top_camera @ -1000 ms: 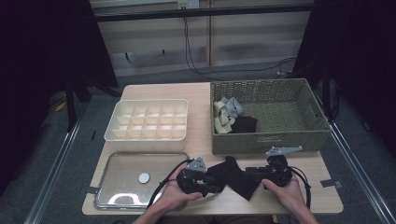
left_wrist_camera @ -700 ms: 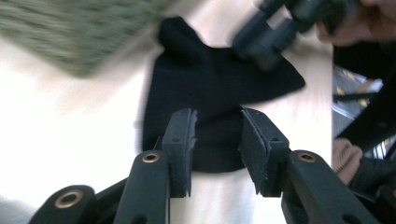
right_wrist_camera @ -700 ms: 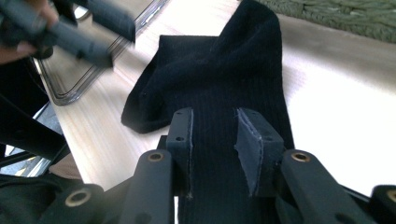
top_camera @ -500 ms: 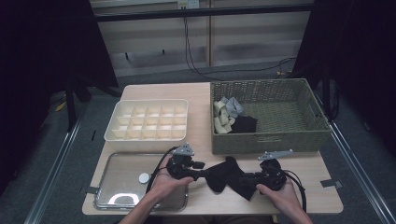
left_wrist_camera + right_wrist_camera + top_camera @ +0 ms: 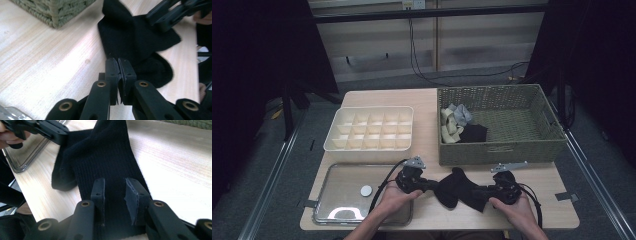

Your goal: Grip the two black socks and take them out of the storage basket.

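We saw both grippers all black: left gripper (image 5: 428,185) and right gripper (image 5: 486,192), each topped by a grey three-cornered plate and trailing a black cable. Close up, our jaws were flat black bars with brass-coloured rivets and small screw holes in rectangular pads. Forearms were bare, no sleeves.

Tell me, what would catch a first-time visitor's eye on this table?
Most striking is the black ribbed sock lying on the pale wooden table at its near edge, between two hand-held black grippers: the left gripper has just closed, the right gripper stands open over the fabric. Behind sit a green woven basket with more socks at right, and a cream divided plastic tray at left.
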The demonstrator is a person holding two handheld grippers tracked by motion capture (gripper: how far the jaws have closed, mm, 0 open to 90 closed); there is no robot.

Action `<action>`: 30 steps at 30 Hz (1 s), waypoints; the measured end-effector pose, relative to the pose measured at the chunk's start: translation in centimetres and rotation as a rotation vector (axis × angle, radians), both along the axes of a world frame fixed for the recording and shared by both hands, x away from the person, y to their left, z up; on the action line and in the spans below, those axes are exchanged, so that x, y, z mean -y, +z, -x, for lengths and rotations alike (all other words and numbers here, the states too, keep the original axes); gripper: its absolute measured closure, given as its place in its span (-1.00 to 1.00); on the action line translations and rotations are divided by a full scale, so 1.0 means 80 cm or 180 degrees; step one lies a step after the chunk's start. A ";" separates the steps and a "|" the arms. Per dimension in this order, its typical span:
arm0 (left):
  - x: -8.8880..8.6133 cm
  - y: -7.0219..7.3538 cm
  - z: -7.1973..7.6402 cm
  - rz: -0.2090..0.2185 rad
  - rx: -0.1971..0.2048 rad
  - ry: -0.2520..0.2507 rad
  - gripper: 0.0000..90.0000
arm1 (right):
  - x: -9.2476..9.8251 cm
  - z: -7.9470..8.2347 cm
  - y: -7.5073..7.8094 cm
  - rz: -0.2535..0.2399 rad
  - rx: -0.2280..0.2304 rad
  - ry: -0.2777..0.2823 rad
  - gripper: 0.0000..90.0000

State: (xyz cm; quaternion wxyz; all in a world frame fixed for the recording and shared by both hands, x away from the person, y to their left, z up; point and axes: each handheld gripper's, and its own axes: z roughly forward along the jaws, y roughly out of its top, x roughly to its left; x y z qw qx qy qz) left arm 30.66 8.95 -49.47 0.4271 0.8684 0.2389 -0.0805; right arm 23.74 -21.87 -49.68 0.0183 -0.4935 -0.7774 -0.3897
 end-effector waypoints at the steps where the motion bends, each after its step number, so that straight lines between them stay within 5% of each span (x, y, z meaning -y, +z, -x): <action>1: -0.003 0.003 0.000 0.0032 -0.0002 0.0003 0.95 | 0.000 -0.001 0.000 -0.0003 0.0011 -0.0001 0.54; 8: -0.014 0.022 0.001 0.0126 0.0111 0.0068 0.95 | -0.007 -0.005 0.001 0.0037 0.0031 -0.0010 0.51; 18: -0.004 0.062 0.018 0.0206 0.0381 -0.0080 0.95 | -0.031 -0.018 0.000 0.0071 0.0080 0.0072 0.51; 23: 0.023 0.052 0.025 0.0132 0.0383 -0.0230 0.94 | -0.042 -0.022 0.000 0.0076 0.0101 0.0134 0.51; 30: 0.054 0.017 0.020 0.0056 0.0189 -0.0296 0.93 | -0.037 -0.019 0.000 0.0073 0.0109 0.0120 0.51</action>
